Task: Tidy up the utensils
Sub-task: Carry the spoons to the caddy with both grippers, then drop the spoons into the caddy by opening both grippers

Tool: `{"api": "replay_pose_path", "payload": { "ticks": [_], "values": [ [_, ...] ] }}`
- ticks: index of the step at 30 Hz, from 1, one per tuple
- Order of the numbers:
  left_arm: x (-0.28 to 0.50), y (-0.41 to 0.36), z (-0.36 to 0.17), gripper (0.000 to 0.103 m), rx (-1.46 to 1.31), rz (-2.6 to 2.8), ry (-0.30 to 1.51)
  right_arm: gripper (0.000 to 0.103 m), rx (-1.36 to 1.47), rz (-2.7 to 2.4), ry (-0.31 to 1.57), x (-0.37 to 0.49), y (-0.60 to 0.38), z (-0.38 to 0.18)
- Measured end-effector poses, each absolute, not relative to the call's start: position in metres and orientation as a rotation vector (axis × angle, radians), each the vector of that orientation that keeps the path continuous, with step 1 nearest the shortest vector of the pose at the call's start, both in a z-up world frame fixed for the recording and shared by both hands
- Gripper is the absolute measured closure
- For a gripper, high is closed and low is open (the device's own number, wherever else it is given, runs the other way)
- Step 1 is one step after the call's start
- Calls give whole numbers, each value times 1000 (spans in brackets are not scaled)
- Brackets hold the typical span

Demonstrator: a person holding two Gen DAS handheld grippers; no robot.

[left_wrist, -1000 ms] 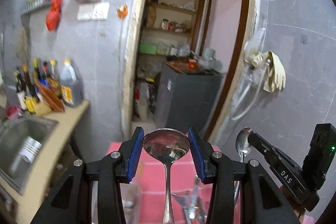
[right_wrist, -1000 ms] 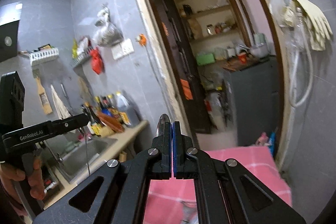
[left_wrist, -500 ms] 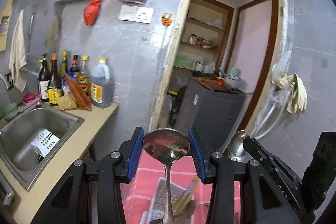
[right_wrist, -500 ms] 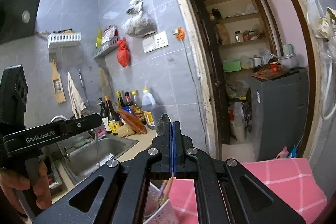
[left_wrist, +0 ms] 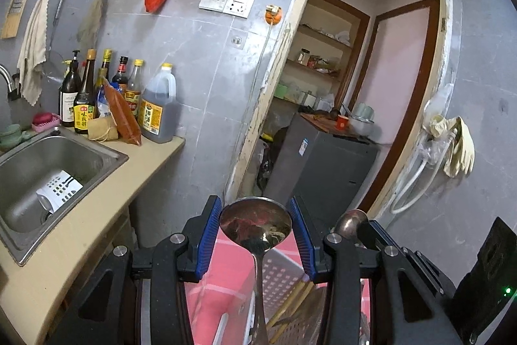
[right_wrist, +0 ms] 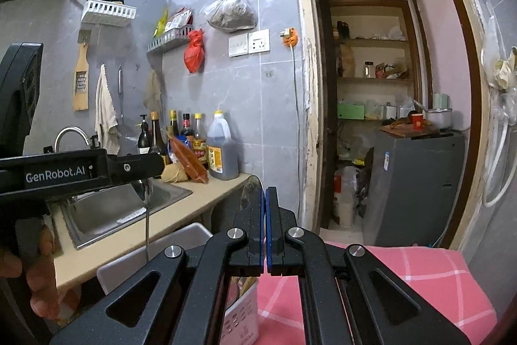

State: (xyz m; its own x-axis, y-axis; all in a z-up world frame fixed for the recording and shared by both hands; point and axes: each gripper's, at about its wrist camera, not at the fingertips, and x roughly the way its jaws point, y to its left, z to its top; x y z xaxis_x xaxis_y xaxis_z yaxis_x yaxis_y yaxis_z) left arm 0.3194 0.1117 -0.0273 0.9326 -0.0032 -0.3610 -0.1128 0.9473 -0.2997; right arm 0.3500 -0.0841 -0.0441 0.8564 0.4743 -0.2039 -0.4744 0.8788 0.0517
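Left gripper [left_wrist: 256, 236] clamps the ladle [left_wrist: 255, 227] by its bowl, handle hanging toward the perforated caddy [left_wrist: 284, 277] at lower centre; right gripper [right_wrist: 264, 209] is pinched on, apparently, a spoon [right_wrist: 250, 188].

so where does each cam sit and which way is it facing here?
Left wrist: on the left gripper, looking forward at the doorway; shows its blue-padded fingers on a spoon, the right gripper at lower right.
Right wrist: on the right gripper, facing the same doorway; shows its shut fingers on a second spoon, the left gripper and a hand at left.
Shared: sink, bottles, pink cloth.
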Motion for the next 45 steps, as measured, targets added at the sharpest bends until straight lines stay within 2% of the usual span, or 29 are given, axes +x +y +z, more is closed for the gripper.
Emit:
{"api": "replay_pose_path", "payload": {
  "ticks": [10, 18, 26, 29, 31, 35, 38, 41, 43, 44, 45],
  "values": [
    [311, 104, -34, 61, -307, 3, 403, 102, 23, 550, 280, 345, -91, -55],
    [309, 111, -46, 61, -383, -58, 514, 101, 57, 596, 340, 343, -95, -61],
    [299, 109, -39, 58, -398, -59, 498, 99, 97, 621, 378, 340, -102, -64],
    [295, 107, -34, 56, -380, -47, 483, 90, 117, 617, 370, 336, -109, -60],
    [292, 104, -30, 52, -363, -40, 471, 77, 131, 615, 361, 333, -114, -54],
    [284, 95, -20, 46, -337, -30, 442, 73, 156, 588, 334, 326, -130, -40],
    [277, 86, -12, 40, -307, -24, 422, 58, 174, 553, 302, 319, -148, -26],
    [268, 73, -3, 26, -270, -25, 393, 44, 191, 511, 268, 309, -171, -13],
    [262, 63, 2, 11, -251, -26, 366, 32, 195, 470, 244, 301, -189, -2],
    [259, 58, 4, 8, -245, -29, 356, 29, 193, 456, 236, 299, -194, 0],
    [256, 52, 7, 2, -240, -30, 345, 21, 190, 442, 224, 295, -202, 4]
  ]
}}
